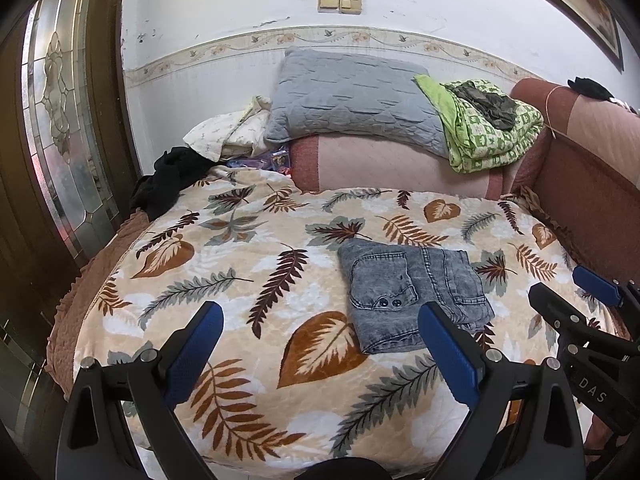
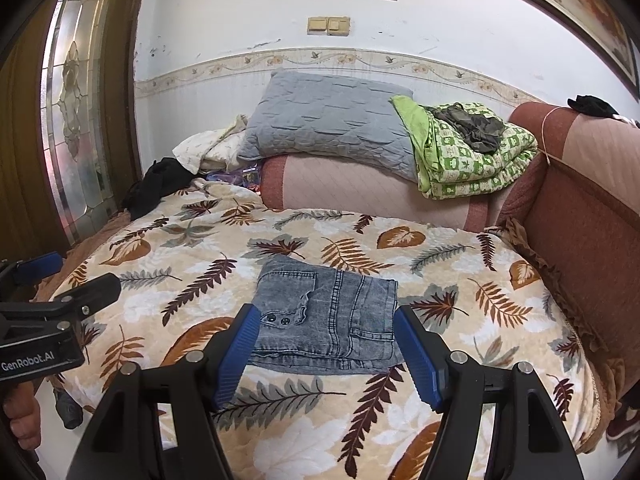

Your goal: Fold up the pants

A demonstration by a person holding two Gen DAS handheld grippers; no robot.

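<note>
You have open room across the leaf-print blanket (image 1: 240,280) on every side of the folded pants (image 2: 326,320), widest toward the left edge. Your left gripper (image 1: 320,344) and right gripper (image 2: 326,350) both hang with jaws apart, nothing between them, side by side and near each other. Far ahead the way is blocked by the grey pillow (image 1: 352,96), the green quilt (image 1: 488,132) and the black cloth (image 1: 164,180). The sofa arm (image 2: 588,208) walls off your right.
</note>
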